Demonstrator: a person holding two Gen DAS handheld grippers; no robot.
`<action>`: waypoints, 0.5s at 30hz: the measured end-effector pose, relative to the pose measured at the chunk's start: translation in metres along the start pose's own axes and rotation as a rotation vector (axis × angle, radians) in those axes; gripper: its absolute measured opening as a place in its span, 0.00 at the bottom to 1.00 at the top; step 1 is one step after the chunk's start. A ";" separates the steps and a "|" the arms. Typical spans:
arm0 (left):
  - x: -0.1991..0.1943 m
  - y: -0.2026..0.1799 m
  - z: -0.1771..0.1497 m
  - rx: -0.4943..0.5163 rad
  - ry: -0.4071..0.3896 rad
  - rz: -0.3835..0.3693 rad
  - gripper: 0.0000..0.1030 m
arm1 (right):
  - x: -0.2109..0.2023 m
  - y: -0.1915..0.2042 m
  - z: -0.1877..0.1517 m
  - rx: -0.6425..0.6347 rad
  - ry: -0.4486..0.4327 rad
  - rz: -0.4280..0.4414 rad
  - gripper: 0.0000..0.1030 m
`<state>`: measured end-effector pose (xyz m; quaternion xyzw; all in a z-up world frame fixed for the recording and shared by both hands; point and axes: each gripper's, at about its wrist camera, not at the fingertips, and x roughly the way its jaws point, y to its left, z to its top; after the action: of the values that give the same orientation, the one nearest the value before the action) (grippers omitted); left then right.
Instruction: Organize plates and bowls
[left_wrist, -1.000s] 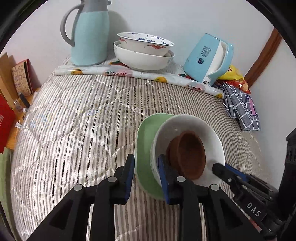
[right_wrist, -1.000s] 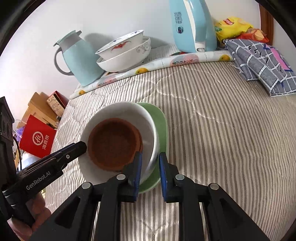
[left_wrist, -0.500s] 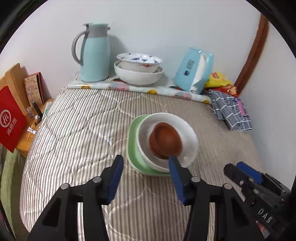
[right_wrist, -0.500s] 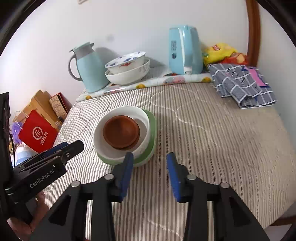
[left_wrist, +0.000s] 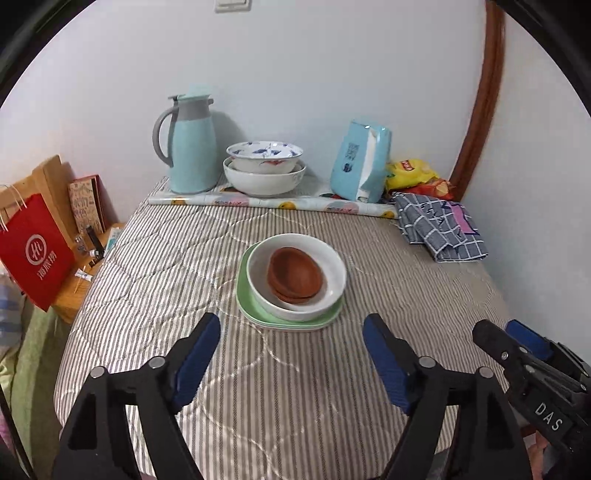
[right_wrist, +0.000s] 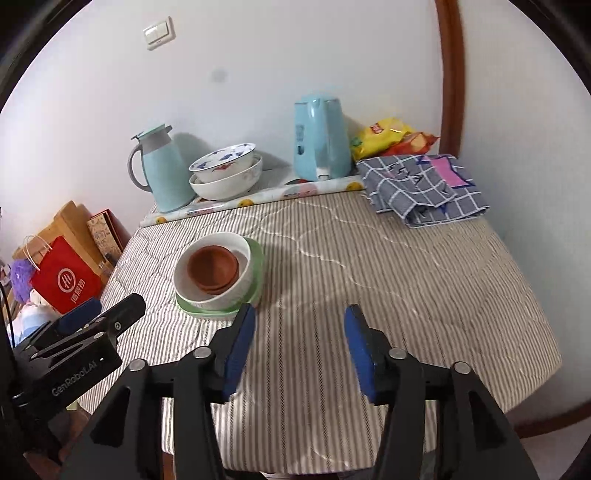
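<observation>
Both hand-held grippers hang spread wide and hold nothing: the left hand-held gripper (left_wrist: 291, 354) sits back from the dish stack with its blue pads on either side of the view, and the right hand-held gripper (right_wrist: 300, 347) hovers just right of the stack, clear of it. Between and ahead of them, brown bowls (left_wrist: 295, 275) nest inside a white bowl (left_wrist: 334, 280), which rests on green plates (left_wrist: 244, 295) near the middle of the striped quilted counter (left_wrist: 177, 266). Well behind, along the wall, a patterned bowl (left_wrist: 264, 155) sits inside a larger white bowl (left_wrist: 264, 182) on a fruit-print cloth (left_wrist: 273, 203), with a pale blue thermos jug (left_wrist: 190, 151) to their left and a blue tissue box (left_wrist: 360, 162) to their right. Yellow snack bags (left_wrist: 410, 171) and a folded checked cloth (left_wrist: 439, 229) lie at the far right corner. A red paper bag (left_wrist: 35, 254) stands off the left edge.
</observation>
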<state>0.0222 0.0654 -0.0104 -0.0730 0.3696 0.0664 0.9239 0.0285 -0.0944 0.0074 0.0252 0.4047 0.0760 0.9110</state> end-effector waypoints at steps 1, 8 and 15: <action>-0.004 -0.003 -0.002 0.007 -0.008 0.005 0.79 | -0.005 -0.002 -0.002 -0.008 -0.013 -0.013 0.68; -0.022 -0.022 -0.016 0.018 -0.022 0.006 0.80 | -0.031 -0.025 -0.016 -0.024 -0.069 -0.049 0.85; -0.034 -0.033 -0.023 0.029 -0.042 -0.006 0.83 | -0.043 -0.035 -0.028 -0.026 -0.072 -0.074 0.86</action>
<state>-0.0120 0.0266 -0.0003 -0.0590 0.3507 0.0600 0.9327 -0.0168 -0.1362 0.0167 0.0011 0.3712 0.0463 0.9274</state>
